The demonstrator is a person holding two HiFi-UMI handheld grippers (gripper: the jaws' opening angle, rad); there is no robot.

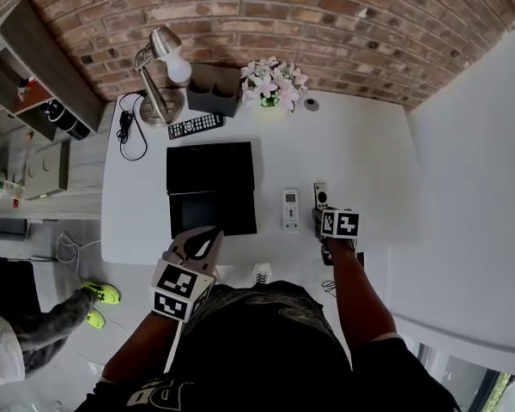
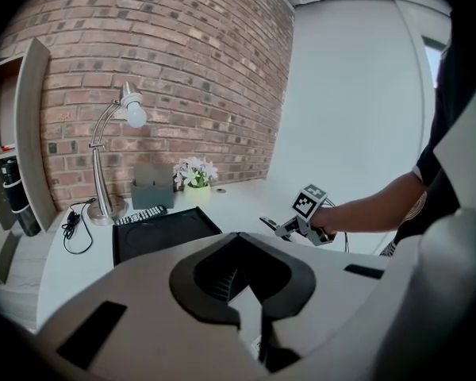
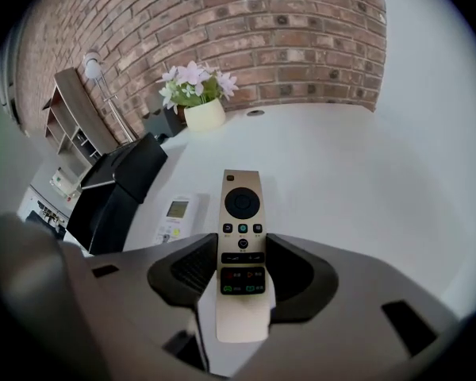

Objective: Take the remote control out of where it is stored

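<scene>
A slim gold remote control (image 3: 242,205) with dark buttons lies lengthwise between the jaws of my right gripper (image 3: 242,248), and both pads press on its sides. In the head view the remote (image 1: 320,196) sticks out ahead of the right gripper (image 1: 320,215), over the white table (image 1: 369,161) near its front edge. From the left gripper view the remote (image 2: 268,222) juts from that gripper, slightly tilted. A black box (image 1: 210,187) stands open at the table's middle. My left gripper (image 1: 208,234) hovers at the box's near edge, shut and empty.
A white remote (image 1: 290,209) lies just left of the gold one. Along the brick wall are a black remote (image 1: 196,125), a desk lamp (image 1: 159,75), a grey holder (image 1: 213,88), potted flowers (image 1: 273,82) and a black cable (image 1: 124,127). A shelf unit (image 1: 34,67) stands at the left.
</scene>
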